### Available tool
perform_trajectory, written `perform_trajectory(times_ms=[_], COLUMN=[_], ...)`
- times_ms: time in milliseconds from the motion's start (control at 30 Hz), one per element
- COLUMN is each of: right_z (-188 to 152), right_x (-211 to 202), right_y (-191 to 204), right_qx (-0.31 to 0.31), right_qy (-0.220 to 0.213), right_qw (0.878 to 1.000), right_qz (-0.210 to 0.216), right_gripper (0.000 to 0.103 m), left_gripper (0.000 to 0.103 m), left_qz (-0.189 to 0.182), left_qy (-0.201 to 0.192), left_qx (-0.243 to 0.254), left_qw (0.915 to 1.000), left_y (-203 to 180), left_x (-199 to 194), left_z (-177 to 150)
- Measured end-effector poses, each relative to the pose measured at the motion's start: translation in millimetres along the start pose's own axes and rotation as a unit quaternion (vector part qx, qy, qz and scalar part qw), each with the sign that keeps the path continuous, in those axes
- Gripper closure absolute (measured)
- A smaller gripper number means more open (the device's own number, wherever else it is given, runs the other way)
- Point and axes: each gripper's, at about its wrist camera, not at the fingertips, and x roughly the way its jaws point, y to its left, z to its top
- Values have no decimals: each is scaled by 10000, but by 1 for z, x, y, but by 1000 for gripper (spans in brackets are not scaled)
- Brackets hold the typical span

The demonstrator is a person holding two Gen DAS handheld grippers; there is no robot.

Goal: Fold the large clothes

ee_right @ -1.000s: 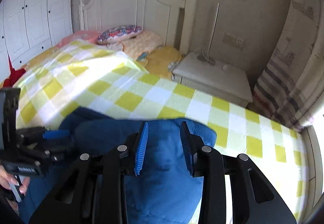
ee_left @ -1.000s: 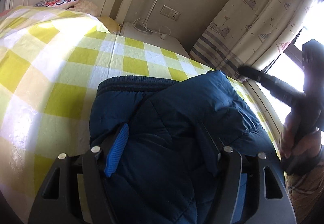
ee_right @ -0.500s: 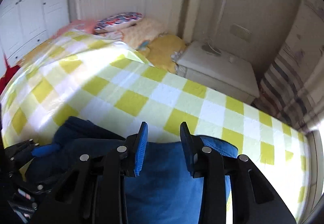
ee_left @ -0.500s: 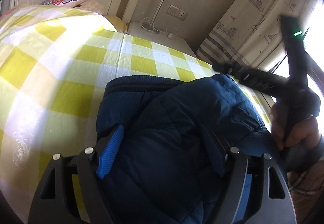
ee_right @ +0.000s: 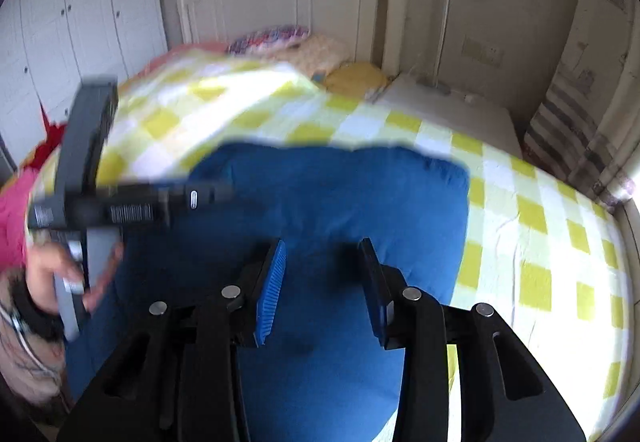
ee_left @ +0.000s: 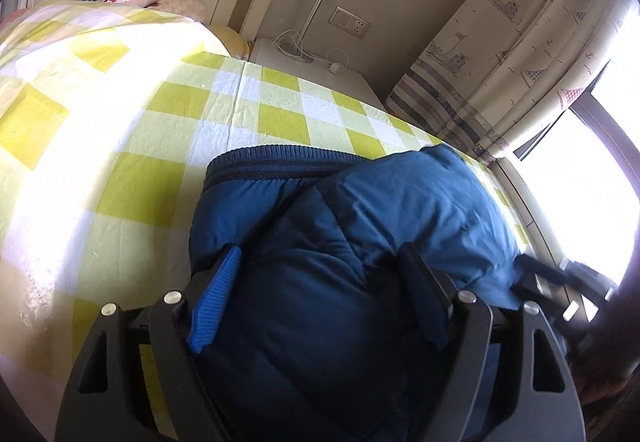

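A dark blue padded jacket lies folded into a thick bundle on the yellow-and-white checked bedspread. Its ribbed hem faces the headboard. My left gripper is open, its blue-padded fingers wide apart over the jacket's near part. My right gripper is open just above the jacket with nothing between its pads. The left gripper's body, held by a hand, shows blurred at the left of the right wrist view. The right gripper shows low at the right edge of the left wrist view.
A white headboard and patterned pillows stand at the bed's far end. A white bedside table with cables sits beside it. A curtain and bright window run along the right. White wardrobes stand left.
My right gripper has dropped from high at the right down to the jacket's right side. The left gripper has moved slightly forward. The jacket has stayed in place.
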Motion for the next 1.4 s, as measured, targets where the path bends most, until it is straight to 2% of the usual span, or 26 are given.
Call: perform_trajectory(times_ms=[33, 100, 167, 233, 267, 300, 333, 400, 500, 567, 700, 733, 800, 833, 867, 900, 933, 967, 1033, 1100, 1167, 1267, 1400], right_z=[-10, -10, -4, -10, -19, -28, -41, -70, -73, -80, -109, -113, -116, -117, -120, -124, -125, -126, -127, -127, -127, -127, -121], right_x=[-1, -6, -29, -57, -69, -72, -66, -59, -78, -94, -88, -85, -90, -94, -98, -101, -106, -112, -121, -127, -122, -110, -83], right_y=[5, 8, 11, 24, 33, 39, 43, 48, 54, 66, 85, 87, 87, 90, 91, 88, 85, 78, 57, 27, 3, -8, -12], right_qx=[-106, -79, 81, -60, -203, -290, -353, -380, -265, -437, -640, -657, -618, -713, -800, -823, -792, -655, -180, 657, 1344, 1519, 1731], right_qy=[-202, -132, -133, -475, -603, -580, -375, -584, -503, -598, -692, -714, -690, -681, -693, -713, -744, -804, -1001, -1176, -1092, -947, -585], right_qw=[9996, 9997, 9998, 9988, 9979, 9978, 9985, 9975, 9984, 9970, 9955, 9953, 9957, 9951, 9944, 9940, 9940, 9940, 9933, 9874, 9766, 9746, 9703], right_qz=[-146, -178, -112, 131, 118, 113, 196, 100, 42, 234, 89, 39, 20, 0, 9, 53, 156, 339, 541, 824, 1278, 1345, 1585], right_gripper=[66, 66, 66, 65, 64, 64, 62, 62, 63, 63, 61, 61, 61, 61, 61, 58, 50, 43, 5, 4, 4, 4, 4], left_gripper=[23, 23, 23, 23, 23, 23, 22, 21, 18, 17, 14, 14, 12, 12, 11, 10, 2, 2, 2, 2, 2, 2, 2], left_qz=[17, 93, 81, 68, 77, 78, 73, 112, 364, 394, 503, 605, 1249, 1456, 1478, 1293, 1159, 1097, 1038, 977, 963, 789, 892], left_qy=[16, 8, 15, 21, 23, 26, 30, 27, 6, 13, 29, 32, -68, -132, -232, -341, -404, -435, -331, -89, 131, 68, -35], left_qx=[27, 60, 34, 23, 28, 32, 40, 102, 191, 183, 259, 311, 544, 633, 741, 856, 957, 1056, 1054, 802, 566, 476, 547], left_qw=[10000, 9999, 10000, 10000, 10000, 10000, 10000, 9999, 9992, 9991, 9984, 9977, 9907, 9872, 9860, 9873, 9878, 9874, 9884, 9919, 9937, 9957, 9945], left_y=[-2, -4, -2, -2, -1, -1, -1, -3, -8, -7, -12, -15, -30, -38, -46, -55, -62, -66, -64, -52, -40, -32, -33], left_x=[0, 0, 0, 1, 1, 1, 1, 0, -1, -1, -3, -5, -21, -31, -46, -65, -81, -94, -107, -110, -107, -107, -104], left_z=[0, -1, -1, -1, -1, 0, -1, -1, -2, -2, -1, -1, -3, -5, -9, -16, -25, -35, -50, -64, -75, -86, -92])
